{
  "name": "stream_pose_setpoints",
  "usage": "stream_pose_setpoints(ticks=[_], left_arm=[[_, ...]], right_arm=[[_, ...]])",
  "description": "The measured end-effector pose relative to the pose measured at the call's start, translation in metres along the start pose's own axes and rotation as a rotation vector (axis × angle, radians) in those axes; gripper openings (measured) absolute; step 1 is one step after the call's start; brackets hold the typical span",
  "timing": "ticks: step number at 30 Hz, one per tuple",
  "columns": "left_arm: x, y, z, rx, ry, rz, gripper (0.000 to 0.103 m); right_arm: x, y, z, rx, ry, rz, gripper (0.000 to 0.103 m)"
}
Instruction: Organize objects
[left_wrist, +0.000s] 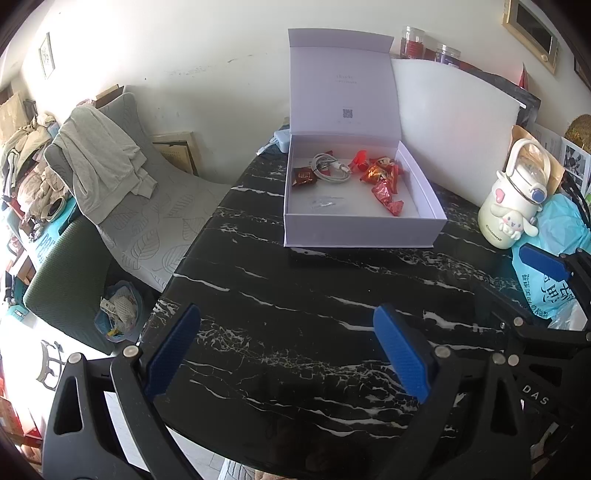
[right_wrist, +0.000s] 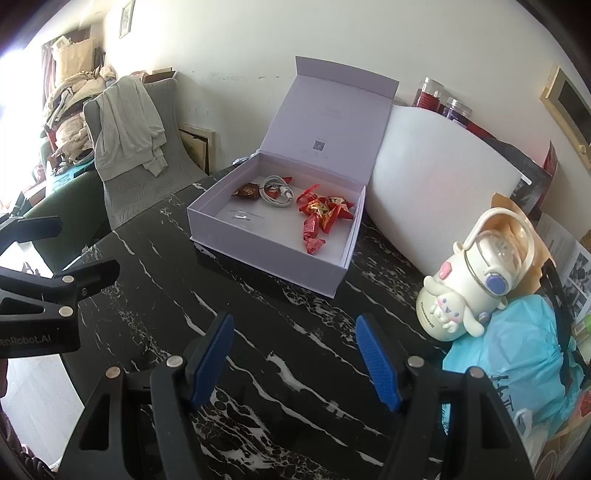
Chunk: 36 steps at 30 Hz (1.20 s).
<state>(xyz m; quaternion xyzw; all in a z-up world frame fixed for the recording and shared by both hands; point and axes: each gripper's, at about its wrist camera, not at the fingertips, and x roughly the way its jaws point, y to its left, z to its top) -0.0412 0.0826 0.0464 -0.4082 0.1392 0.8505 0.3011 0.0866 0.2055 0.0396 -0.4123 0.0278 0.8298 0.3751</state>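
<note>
A white box (left_wrist: 364, 230) (right_wrist: 258, 254) stands on the black marble table (left_wrist: 295, 295) (right_wrist: 258, 350) with its lid tilted up at the back. Inside lie red candy wrappers (left_wrist: 384, 179) (right_wrist: 323, 214), a coiled white cable (left_wrist: 330, 168) (right_wrist: 275, 192), a dark red packet (left_wrist: 304, 176) (right_wrist: 246, 192) and a small clear bag (left_wrist: 327, 201) (right_wrist: 243, 216). My left gripper (left_wrist: 286, 325) hovers open over bare table, short of the box. My right gripper (right_wrist: 293, 332) is open too, nothing between its fingers. In the left wrist view the right gripper (left_wrist: 554, 269) shows at the right edge.
A cream cartoon bottle (left_wrist: 511, 206) (right_wrist: 465, 288) stands right of the box, beside a blue plastic bag (left_wrist: 554, 280) (right_wrist: 517, 354). A white foam board (left_wrist: 450, 129) (right_wrist: 436, 192) leans on the wall behind. Left of the table are a chair with clothes (left_wrist: 107, 166) (right_wrist: 129, 125) and a bin (left_wrist: 118, 310).
</note>
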Motion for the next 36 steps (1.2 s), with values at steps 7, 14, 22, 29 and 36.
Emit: stream_pose_setpoints(ticks=[7, 14, 22, 29, 36], left_arm=[[0.0, -0.001, 0.0, 0.004, 0.006, -0.002, 0.095], [-0.001, -0.002, -0.003, 0.016, 0.015, 0.001, 0.095], [-0.002, -0.002, -0.006, 0.009, 0.022, 0.003, 0.095], [0.002, -0.004, -0.013, 0.005, 0.038, 0.0, 0.095], [0.004, -0.009, -0.02, 0.016, 0.035, 0.018, 0.095]], right_arm=[[0.001, -0.001, -0.001, -0.001, 0.007, -0.002, 0.07], [0.001, 0.0, -0.002, -0.004, 0.008, -0.001, 0.07], [0.0, 0.001, -0.006, -0.004, 0.009, -0.001, 0.07], [0.0, 0.001, -0.014, -0.005, 0.019, 0.003, 0.07], [0.002, 0.0, -0.021, 0.0, 0.032, 0.003, 0.07]])
